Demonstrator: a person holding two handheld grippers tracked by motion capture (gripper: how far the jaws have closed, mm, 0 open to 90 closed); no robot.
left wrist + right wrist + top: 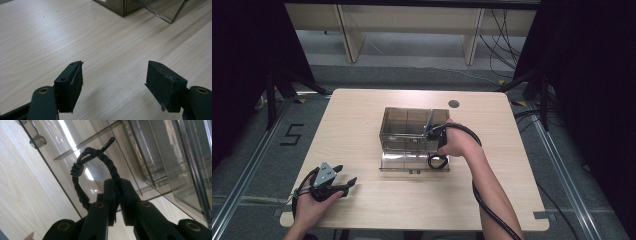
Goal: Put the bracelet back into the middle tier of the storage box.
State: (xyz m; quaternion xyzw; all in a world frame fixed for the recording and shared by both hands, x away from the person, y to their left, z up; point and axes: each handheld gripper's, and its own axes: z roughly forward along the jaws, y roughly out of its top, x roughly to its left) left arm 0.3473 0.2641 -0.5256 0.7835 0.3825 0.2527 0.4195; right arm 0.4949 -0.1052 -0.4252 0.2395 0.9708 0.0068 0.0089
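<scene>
Smoked clear plastic makes up the one box (412,127) on the pale wooden table (362,130), standing near the middle of the top. In the high view it has thin inner walls that split it into compartments; how many I cannot tell for sure, and nothing can be made out lying in them. At its near side a clear drawer or tray (404,161) of the same plastic sticks out toward the person, flat and low on the table.

One black braided bracelet (86,173) is the thing in hand. In the right gripper view it forms a loop with a small black clasp block on one side and a short loose end poking up at the top. The right gripper (119,195) is clamped on the lower part of that loop, with its two jaws pressed together and the cord pinched between them. The bracelet hangs over the clear drawer at the front of the box; in the high view it shows as a small dark ring (438,161) just below the right hand (457,142).

The left gripper (343,182) rests near the table's front left corner, well apart from the box. Its jaws stand wide apart, with bare wood between them.

Counted: one box, one drawer, one bracelet, two grippers.
</scene>
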